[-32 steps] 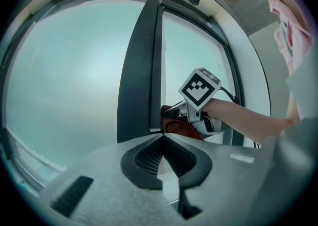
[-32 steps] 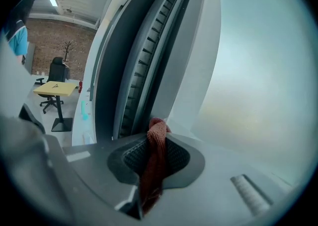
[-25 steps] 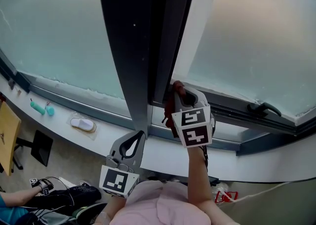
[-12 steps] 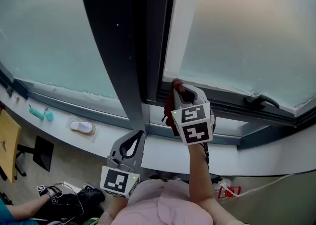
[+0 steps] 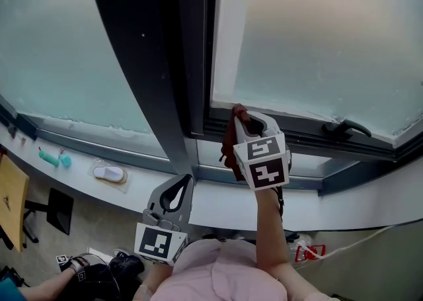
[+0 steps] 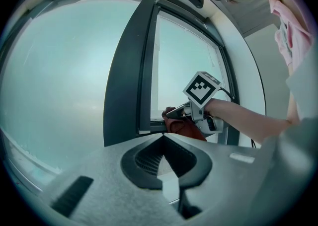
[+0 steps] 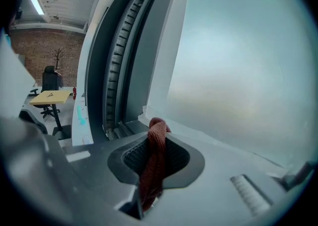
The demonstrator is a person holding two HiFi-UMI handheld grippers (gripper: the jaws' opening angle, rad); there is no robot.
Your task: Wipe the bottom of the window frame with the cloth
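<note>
The fingers of the right gripper (image 7: 152, 143) are clamped on a dark red cloth (image 7: 152, 170). A fold of it is pinched between them and stands up past their tips, and the rest is left hanging beneath. The cloth is held at the bottom of the window frame (image 5: 301, 135), just beside the corner formed with the dark upright (image 5: 149, 75); contact cannot be confirmed. The fingers of the left gripper (image 5: 186, 179) are closed together with nothing between them, and it is held lower, before the white sill (image 5: 218, 199), apart from the cloth. Black-and-white square markers are carried on each gripper's cube. A dark handle (image 5: 346, 128) is seen farther right on the frame. A white object (image 5: 109, 173) and two teal objects (image 5: 54, 158) are laid on the sill at the left.
</note>
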